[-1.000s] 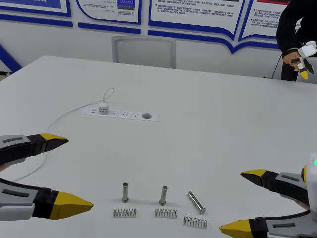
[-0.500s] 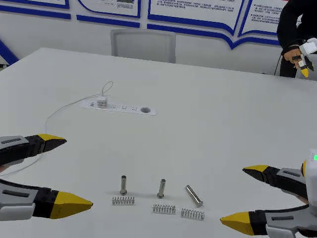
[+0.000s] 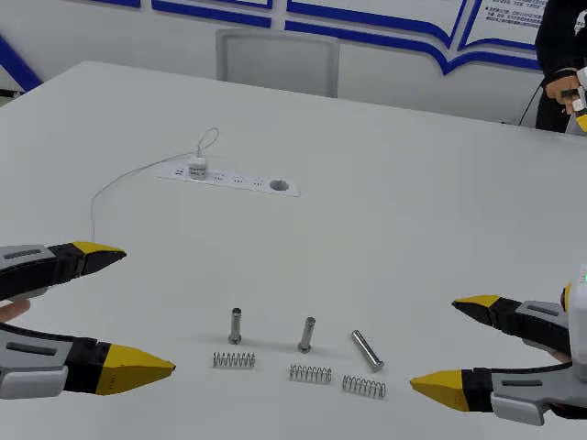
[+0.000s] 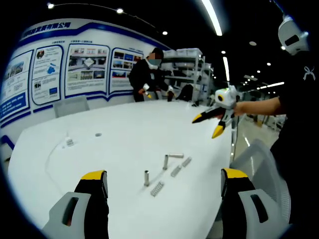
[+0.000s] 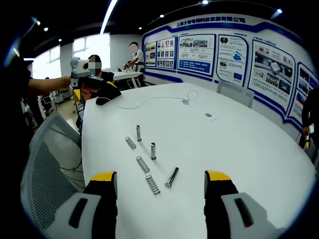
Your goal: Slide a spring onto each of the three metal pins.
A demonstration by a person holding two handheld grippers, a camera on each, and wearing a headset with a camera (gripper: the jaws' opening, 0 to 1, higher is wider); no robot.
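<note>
Three metal pins rest near the front of the white table (image 3: 385, 202). The left pin (image 3: 235, 325) and the middle pin (image 3: 306, 334) stand upright; the right pin (image 3: 366, 349) lies flat. In front of each pin lies a small spring: left spring (image 3: 234, 360), middle spring (image 3: 310, 373), right spring (image 3: 364, 387). My left gripper (image 3: 124, 312) hovers open at the left, apart from the parts. My right gripper (image 3: 456, 344) hangs open at the right, with nothing held. The pins (image 5: 152, 150) and springs (image 5: 142, 164) also lie ahead in the right gripper view, and the same pins (image 4: 165, 162) in the left gripper view.
A white power strip (image 3: 227, 179) with a plug and a thin cable (image 3: 119, 183) lies mid-table at the left. A grey chair (image 3: 277, 60) stands at the far edge. Another person (image 3: 564, 55) stands at the far right.
The head camera has tilted down, so the table scene sits higher in the picture. Both grippers stay open and roughly in place; pins and springs have not moved.
</note>
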